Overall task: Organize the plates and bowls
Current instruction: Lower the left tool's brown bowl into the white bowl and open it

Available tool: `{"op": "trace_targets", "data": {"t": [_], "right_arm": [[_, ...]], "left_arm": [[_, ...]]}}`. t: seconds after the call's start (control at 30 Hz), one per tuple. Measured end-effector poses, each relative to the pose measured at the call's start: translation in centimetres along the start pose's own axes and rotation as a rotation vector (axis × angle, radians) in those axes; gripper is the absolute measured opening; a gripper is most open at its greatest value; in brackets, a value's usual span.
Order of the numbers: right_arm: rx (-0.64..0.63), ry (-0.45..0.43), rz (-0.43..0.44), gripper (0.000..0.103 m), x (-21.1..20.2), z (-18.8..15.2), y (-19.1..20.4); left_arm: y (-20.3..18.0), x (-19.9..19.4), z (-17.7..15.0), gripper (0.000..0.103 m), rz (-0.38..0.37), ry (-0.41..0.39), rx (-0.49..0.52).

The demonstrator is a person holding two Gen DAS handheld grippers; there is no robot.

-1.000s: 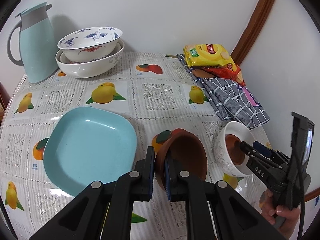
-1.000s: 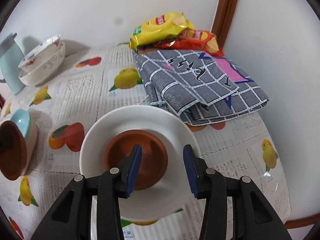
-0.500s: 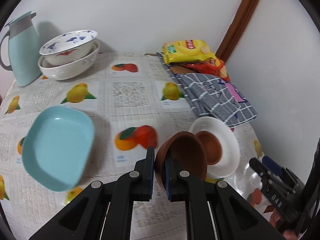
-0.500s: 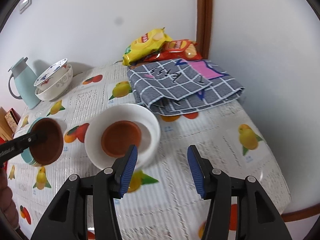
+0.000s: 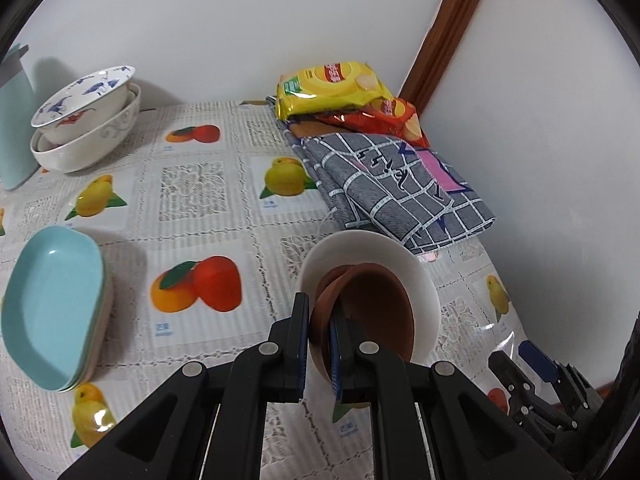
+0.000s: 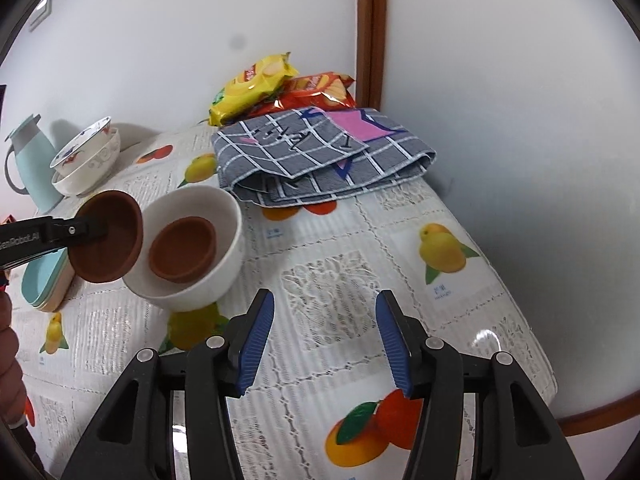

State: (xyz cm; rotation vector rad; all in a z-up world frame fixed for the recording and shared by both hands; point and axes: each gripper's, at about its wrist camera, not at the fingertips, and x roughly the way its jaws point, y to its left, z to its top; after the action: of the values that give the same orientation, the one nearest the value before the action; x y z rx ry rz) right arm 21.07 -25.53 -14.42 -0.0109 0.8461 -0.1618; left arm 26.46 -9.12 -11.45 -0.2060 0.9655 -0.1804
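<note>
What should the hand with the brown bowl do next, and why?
Probably lower the held brown bowl into the other brown bowl sitting in the white bowl. The left tool grips its rim and holds it tilted right beside that stack, while the right tool is open and clear.

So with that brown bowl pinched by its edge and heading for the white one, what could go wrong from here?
1. The left gripper clamps only the rim of the held brown bowl, which hangs tilted; it could slip or swing out.
2. The white bowl already holds another brown bowl; a skewed drop could knock the rims together or seat it crooked.
3. The white bowl sits close against the folded grey cloth, so a nudge might push it into that.
</note>
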Motion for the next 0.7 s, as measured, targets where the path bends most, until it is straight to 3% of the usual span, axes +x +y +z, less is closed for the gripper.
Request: {"op": "trace_targets", "data": {"t": [0.7], "right_arm": [[0.054, 0.038, 0.018, 0.053, 2.7, -0.9, -2.0]], "left_arm": [[-1.6, 4.8, 1.1, 0.010, 0.011, 0.052, 0.011]]}}
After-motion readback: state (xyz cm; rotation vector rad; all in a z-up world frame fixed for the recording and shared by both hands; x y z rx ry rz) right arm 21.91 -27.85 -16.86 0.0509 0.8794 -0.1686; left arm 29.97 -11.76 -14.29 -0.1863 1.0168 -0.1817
